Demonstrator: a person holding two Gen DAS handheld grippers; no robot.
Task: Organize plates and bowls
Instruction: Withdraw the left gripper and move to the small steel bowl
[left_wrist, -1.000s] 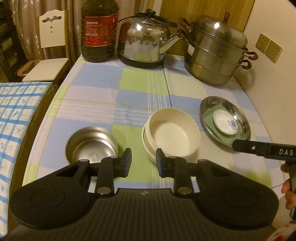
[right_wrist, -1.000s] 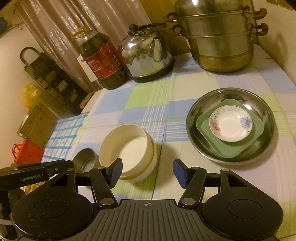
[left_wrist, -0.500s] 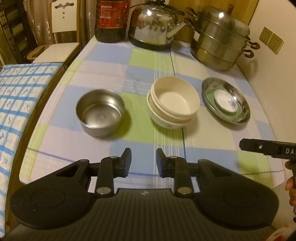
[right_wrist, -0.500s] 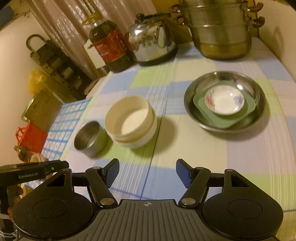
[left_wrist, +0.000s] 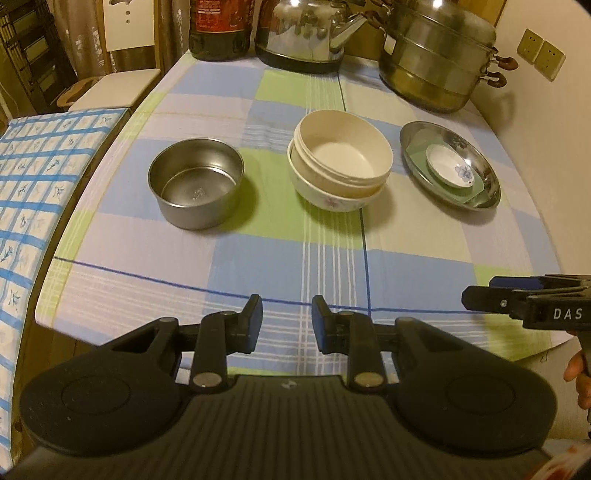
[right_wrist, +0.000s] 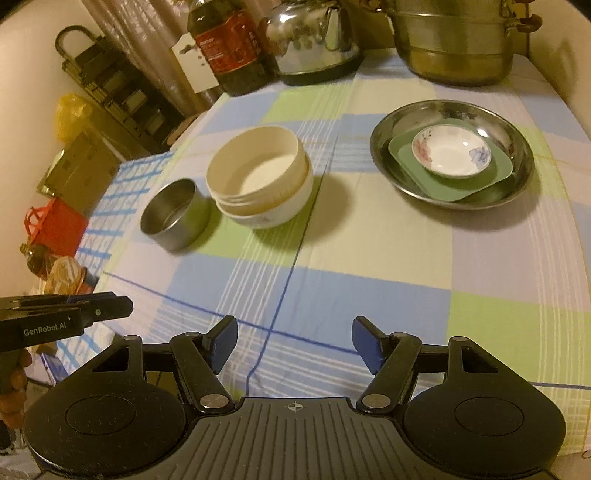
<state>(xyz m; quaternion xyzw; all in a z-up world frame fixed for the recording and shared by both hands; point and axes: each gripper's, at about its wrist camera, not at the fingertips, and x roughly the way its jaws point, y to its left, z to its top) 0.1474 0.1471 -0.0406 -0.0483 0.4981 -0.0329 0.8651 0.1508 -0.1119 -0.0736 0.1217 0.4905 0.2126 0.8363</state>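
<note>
A small steel bowl (left_wrist: 195, 182) (right_wrist: 174, 214) stands on the checked tablecloth, left of a cream bowl (left_wrist: 343, 157) (right_wrist: 258, 173) nested in a white flowered bowl (left_wrist: 332, 199). At the right a steel plate (left_wrist: 487, 184) (right_wrist: 517, 177) holds a green square plate (right_wrist: 450, 184) with a small white flowered dish (left_wrist: 448, 170) (right_wrist: 451, 155) on top. My left gripper (left_wrist: 286, 323) hangs open and empty over the table's near edge. My right gripper (right_wrist: 293, 343) is open wide and empty, also near the front edge.
A dark oil bottle (right_wrist: 229, 48), a steel kettle (left_wrist: 303, 33) and a stacked steamer pot (left_wrist: 439, 59) stand along the back. A wall (left_wrist: 554, 129) is at the right. A blue-checked surface (left_wrist: 33, 184) and a chair (left_wrist: 122, 74) lie left.
Both grippers have pulled back toward the table's near edge, away from the bowls and plates. The dishes have not moved. Both grippers stay open and empty.
</note>
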